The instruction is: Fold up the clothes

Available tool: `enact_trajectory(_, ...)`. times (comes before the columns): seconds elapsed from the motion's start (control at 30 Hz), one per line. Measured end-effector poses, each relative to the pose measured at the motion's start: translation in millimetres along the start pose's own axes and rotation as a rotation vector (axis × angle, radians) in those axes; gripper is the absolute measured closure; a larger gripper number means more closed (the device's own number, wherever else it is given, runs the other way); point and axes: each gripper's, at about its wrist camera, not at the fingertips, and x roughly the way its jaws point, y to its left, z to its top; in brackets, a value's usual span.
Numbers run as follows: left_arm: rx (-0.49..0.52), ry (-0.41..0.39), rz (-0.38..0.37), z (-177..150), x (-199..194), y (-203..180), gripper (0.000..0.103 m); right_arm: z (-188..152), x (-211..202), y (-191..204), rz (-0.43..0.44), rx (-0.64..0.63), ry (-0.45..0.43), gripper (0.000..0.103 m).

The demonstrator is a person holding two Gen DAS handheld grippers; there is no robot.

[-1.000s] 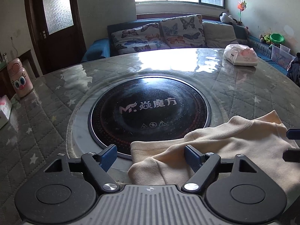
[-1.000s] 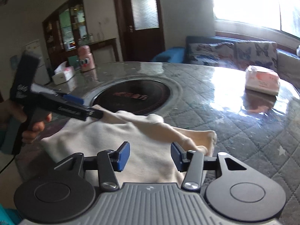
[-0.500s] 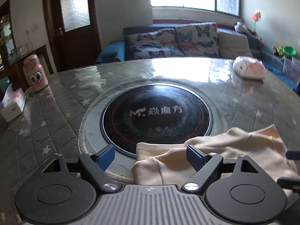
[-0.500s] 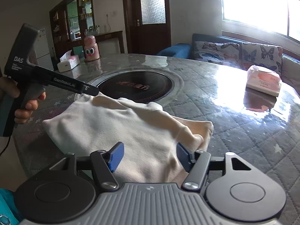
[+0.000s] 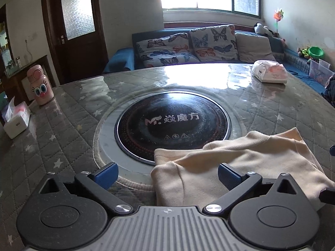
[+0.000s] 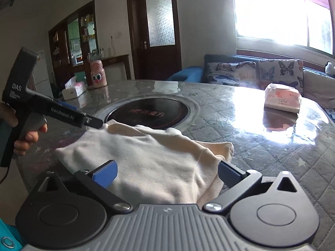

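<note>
The round table fills both views, its quilted grey cover under glass, with a black cooktop set in its middle. A cream garment lies bunched on the table at the cooktop's 5 o'clock edge in the left wrist view, its far hem just overlapping the black disc. In the right wrist view it spreads from 9 o'clock to the centre, one folded layer humped up.

The left tool stands wide, its blue pads well apart; the left pad is over the bare cover, the right one over the garment's near edge, nothing held between them. In the right wrist view that same tool comes in from 9 o'clock, its tip at the garment's far corner; contact cannot be told. The right tool is wide too, both pads straddling the near part of the garment without gripping it.

A tissue pack sits on the table at 2 o'clock. A pink bottle stands at 10 o'clock, with a tissue box just beside it.
</note>
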Motion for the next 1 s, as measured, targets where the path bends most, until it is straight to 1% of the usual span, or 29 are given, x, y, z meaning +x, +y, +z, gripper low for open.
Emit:
enact_trajectory(0.07, -0.004, 0.001, -0.013, -3, -1, 2, 0.000, 0, -2, 5, -0.008, 0.000, -0.006, 0.000)
enact_trajectory(0.17, -0.021, 0.006, -0.042, -9, -4, 8, 0.000, 1, 0, 20, -0.015, -0.038, 0.001, 0.000)
enact_trajectory(0.37, -0.056, 0.013, -0.071, -20, -7, 23, 0.000, 10, 6, 57, 0.029, -0.157, 0.024, 0.000)
enact_trajectory(0.6, -0.094, 0.017, -0.064, -21, -5, 46, 0.000, 18, 24, 102, 0.106, -0.288, 0.063, 0.001)
enact_trajectory(0.7, -0.136, 0.018, -0.076, -20, -5, 57, 0.000, 20, 35, 120, 0.151, -0.339, 0.095, 0.009)
enact_trajectory(0.73, -0.158, 0.023, -0.084, -20, -4, 61, 0.000, 21, 40, 127, 0.169, -0.359, 0.108, 0.014)
enact_trajectory(0.8, -0.204, 0.032, -0.102, -19, -3, 69, 0.000, 22, 49, 138, 0.196, -0.394, 0.127, 0.018)
enact_trajectory(0.83, -0.228, 0.036, -0.113, -18, -2, 73, 0.000, 22, 54, 144, 0.207, -0.413, 0.136, 0.022)
enact_trajectory(0.9, -0.274, 0.046, -0.140, -17, -2, 80, 0.000, 21, 61, 156, 0.219, -0.464, 0.146, 0.024)
enact_trajectory(0.97, -0.320, 0.061, -0.172, -17, 0, 85, 0.000, 21, 67, 167, 0.226, -0.509, 0.157, 0.032)
enact_trajectory(1.0, -0.344, 0.070, -0.187, -17, 1, 87, 0.000, 20, 70, 171, 0.229, -0.528, 0.163, 0.038)
